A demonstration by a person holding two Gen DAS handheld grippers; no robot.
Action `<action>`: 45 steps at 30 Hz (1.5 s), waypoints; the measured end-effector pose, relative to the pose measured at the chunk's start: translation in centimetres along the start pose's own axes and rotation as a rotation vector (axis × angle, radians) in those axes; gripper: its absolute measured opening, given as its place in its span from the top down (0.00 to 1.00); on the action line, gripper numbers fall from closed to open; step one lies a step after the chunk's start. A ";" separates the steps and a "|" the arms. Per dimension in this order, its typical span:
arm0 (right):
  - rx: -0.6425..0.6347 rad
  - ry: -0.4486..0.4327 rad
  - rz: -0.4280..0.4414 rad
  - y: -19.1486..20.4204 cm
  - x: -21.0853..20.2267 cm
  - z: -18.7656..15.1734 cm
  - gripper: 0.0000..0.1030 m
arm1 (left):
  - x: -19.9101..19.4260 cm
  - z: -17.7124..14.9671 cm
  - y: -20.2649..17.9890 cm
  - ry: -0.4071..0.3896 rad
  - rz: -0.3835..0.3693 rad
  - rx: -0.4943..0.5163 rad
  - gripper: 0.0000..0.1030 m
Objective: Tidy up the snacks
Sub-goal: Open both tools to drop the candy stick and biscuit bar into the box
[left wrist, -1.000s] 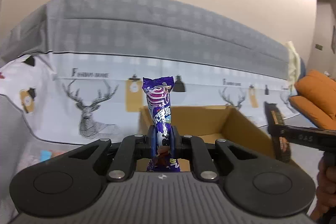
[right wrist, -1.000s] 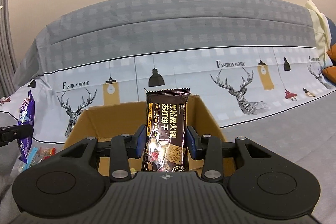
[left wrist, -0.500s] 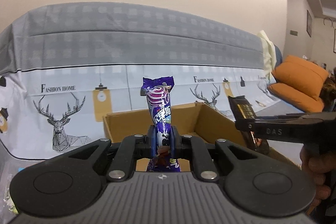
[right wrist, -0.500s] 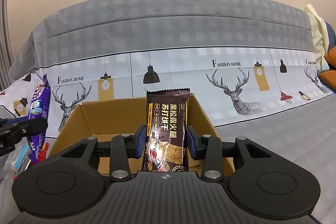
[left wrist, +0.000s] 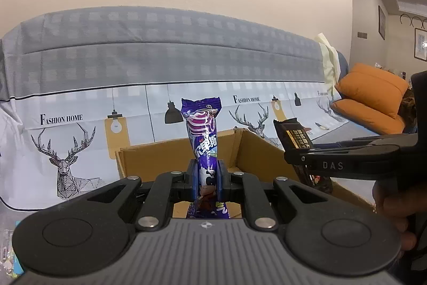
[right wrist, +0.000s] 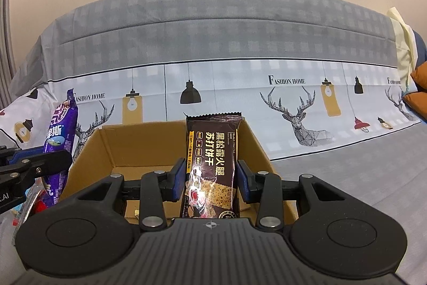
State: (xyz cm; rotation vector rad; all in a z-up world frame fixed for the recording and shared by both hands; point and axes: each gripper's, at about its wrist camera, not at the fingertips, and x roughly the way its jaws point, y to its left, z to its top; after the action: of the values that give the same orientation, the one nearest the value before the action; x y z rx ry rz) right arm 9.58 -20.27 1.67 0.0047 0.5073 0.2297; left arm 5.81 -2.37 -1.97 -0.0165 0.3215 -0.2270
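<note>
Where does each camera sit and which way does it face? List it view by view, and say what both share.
Left wrist: sits on the left gripper, looking forward at the purple snack pack it clamps, over the cardboard box; the person's right hand shows at right.
Right wrist: sits on the right gripper, looking forward at the dark cracker pack it clamps, over the box; no hand shows.
Shared: the box, both packs, each other's gripper, and the deer-print cover.
</note>
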 end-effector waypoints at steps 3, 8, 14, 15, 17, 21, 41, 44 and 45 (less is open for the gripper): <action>-0.005 0.008 -0.001 0.0 0.0 0.0 0.59 | 0.1 0.0 -0.2 0.002 -0.004 0.004 0.86; -0.007 0.008 -0.001 0.0 0.0 0.0 0.59 | 0.3 -0.1 -0.5 0.004 -0.013 0.012 0.86; -0.009 0.010 -0.005 0.1 0.1 0.0 0.59 | 0.5 -0.3 -0.9 0.005 -0.021 0.022 0.86; -0.009 0.011 -0.006 0.1 0.1 -0.1 0.59 | 0.6 -0.3 -0.9 0.005 -0.021 0.023 0.86; -0.009 0.011 -0.007 0.0 0.1 -0.1 0.59 | 0.6 -0.2 -1.0 0.000 -0.020 0.021 0.86; -0.011 0.012 -0.006 0.0 0.1 -0.1 0.59 | 0.6 -0.3 -1.1 -0.005 -0.035 0.018 0.86; 0.084 0.300 -0.370 -5.0 4.7 -2.4 0.22 | 5.3 -3.2 7.0 0.395 0.064 -0.395 0.29; 0.116 0.342 -0.401 -6.0 5.3 -3.0 0.34 | 5.4 -3.7 6.3 0.433 0.026 -0.361 0.29; 0.133 0.342 -0.398 -6.2 5.0 -3.0 0.35 | 5.5 -3.7 6.0 0.437 0.016 -0.340 0.30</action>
State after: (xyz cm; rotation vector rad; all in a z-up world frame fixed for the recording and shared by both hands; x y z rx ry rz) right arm 13.74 -25.35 -3.79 -0.0062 0.8503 -0.1974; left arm 11.03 2.32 -7.48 -0.3030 0.7922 -0.1563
